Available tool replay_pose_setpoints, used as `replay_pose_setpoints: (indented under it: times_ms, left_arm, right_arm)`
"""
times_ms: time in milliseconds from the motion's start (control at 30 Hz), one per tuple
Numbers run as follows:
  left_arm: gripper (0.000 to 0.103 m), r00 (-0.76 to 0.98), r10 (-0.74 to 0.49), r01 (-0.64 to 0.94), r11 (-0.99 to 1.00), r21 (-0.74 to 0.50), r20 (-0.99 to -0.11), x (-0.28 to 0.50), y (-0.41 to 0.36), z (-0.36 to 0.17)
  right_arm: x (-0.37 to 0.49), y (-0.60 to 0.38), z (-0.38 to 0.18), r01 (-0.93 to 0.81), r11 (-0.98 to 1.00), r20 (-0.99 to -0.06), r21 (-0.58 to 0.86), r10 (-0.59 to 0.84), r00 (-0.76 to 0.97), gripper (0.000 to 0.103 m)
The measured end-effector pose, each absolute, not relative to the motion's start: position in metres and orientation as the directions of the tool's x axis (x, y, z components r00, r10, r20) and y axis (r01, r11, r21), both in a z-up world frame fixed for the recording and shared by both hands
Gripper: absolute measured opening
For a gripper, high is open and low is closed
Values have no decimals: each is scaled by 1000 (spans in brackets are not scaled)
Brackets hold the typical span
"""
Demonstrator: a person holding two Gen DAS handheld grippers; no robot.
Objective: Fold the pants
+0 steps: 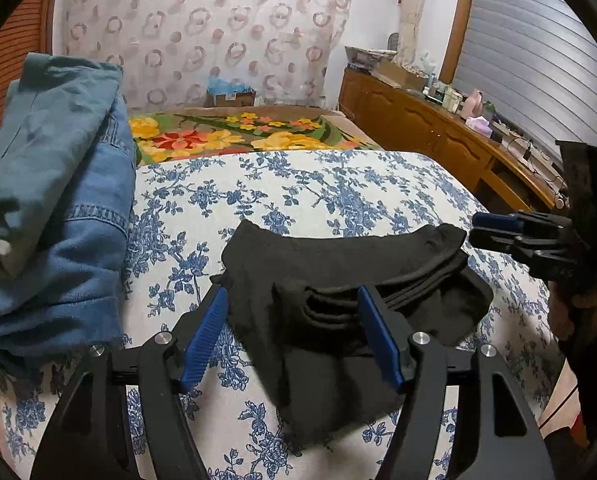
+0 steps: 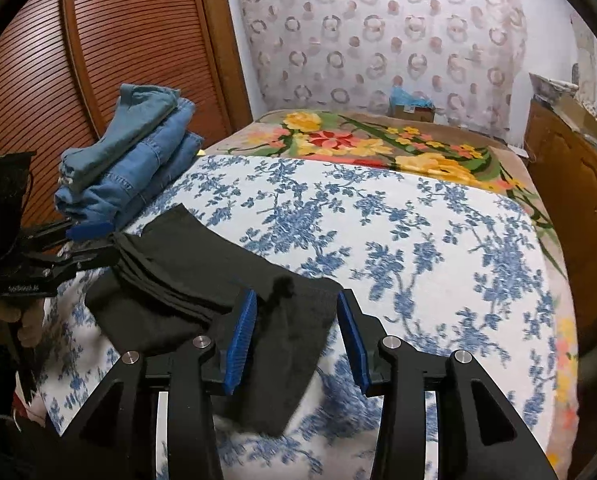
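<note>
Black pants (image 1: 338,308) lie folded in several layers on the blue-flowered bedspread (image 1: 298,192); they also show in the right wrist view (image 2: 202,276). My left gripper (image 1: 294,336) is open, its blue pads on either side of the near edge of the folded pants, just above the cloth. My right gripper (image 2: 294,340) is open over the pants' right end. The right gripper also shows in the left wrist view (image 1: 498,232) beside the pants' far right corner. The left gripper also shows in the right wrist view (image 2: 90,244) at the pants' left fold.
A stack of folded blue jeans (image 1: 58,200) sits on the bed's left side, also in the right wrist view (image 2: 130,160). A flowered blanket (image 1: 238,136) covers the far bed. A wooden dresser (image 1: 438,132) with clutter runs along the right. A wooden slatted door (image 2: 98,60) stands on the left.
</note>
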State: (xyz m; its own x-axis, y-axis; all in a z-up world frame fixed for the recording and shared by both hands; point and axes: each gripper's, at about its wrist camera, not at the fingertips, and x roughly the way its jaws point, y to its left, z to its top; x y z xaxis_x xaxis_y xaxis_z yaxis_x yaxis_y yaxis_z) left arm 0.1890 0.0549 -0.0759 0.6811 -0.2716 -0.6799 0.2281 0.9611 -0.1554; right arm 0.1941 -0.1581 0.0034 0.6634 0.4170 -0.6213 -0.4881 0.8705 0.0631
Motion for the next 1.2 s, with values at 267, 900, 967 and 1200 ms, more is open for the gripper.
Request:
replay_pose_setpoints:
  times_ms: [267,900,967,1200]
  left_arm:
    - [68,658,-256,237,963,-127,-708,193,54,-83]
    - [68,666,-185,182,980,-83,-722,234,57,-88]
    - [68,667,-185,181,980,-84,-722,238,57,-88]
    - [68,680,-202,181,978,-106,-705,234,60,-81]
  right_arm:
    - [187,-160,-4,-508,861,-658,32,400,638,46]
    - [230,-120,-17,-610,787,-705,-87,384,596,46]
    - [238,-117,-19,-610,787,-705,-87,384,596,46]
    - [258,-118,-27,-573,817,-689,-65,378,618,46]
